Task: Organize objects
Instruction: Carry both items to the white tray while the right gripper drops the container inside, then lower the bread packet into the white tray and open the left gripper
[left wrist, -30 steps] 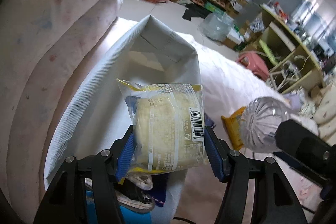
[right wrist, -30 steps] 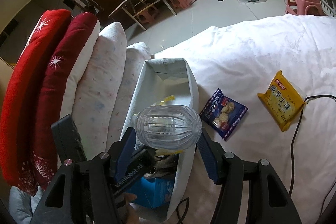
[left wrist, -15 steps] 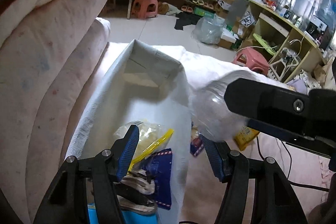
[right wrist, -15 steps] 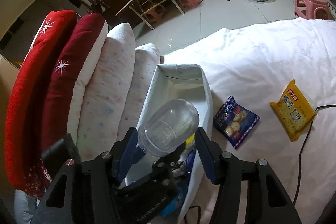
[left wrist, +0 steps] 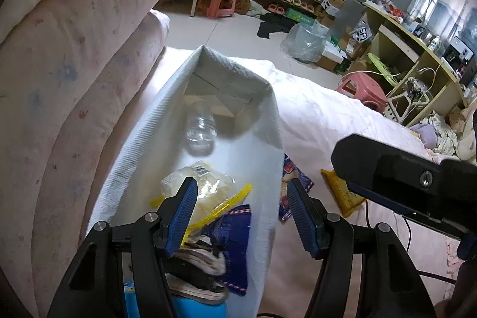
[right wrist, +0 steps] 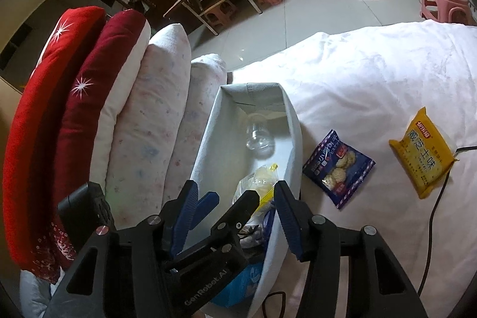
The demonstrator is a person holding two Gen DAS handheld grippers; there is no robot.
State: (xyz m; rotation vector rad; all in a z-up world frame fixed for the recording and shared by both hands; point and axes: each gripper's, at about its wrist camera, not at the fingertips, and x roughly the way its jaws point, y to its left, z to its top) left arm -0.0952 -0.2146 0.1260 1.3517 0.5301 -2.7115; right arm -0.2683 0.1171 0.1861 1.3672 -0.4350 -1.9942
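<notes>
Hovering over the white fabric bin (left wrist: 269, 145), I have both tools spread apart and holding nothing: the left tool (left wrist: 240, 209) sits above the bin's near end, the right tool (right wrist: 235, 216) just above it. Inside the bin lie a clear plastic bottle (left wrist: 200, 133) on its side toward the far end and a yellow-edged bread packet (left wrist: 196, 189) nearer me, with darker items below that.

Two snacks are outside on the white bedsheet (right wrist: 372, 73): a dark blue biscuit packet (right wrist: 338, 169) just beside the bin's wall, and a yellow cracker packet (right wrist: 423, 152) farther out, near a black cable (right wrist: 432, 216).

I judge the blue packet the next thing to take. It looks light, thin and crinkly, with a slick film that could slide between the pads, and brittle contents. I would pinch across a sealed edge or the narrow width, gently, pressing slightly into the soft bedding to get under it.
</notes>
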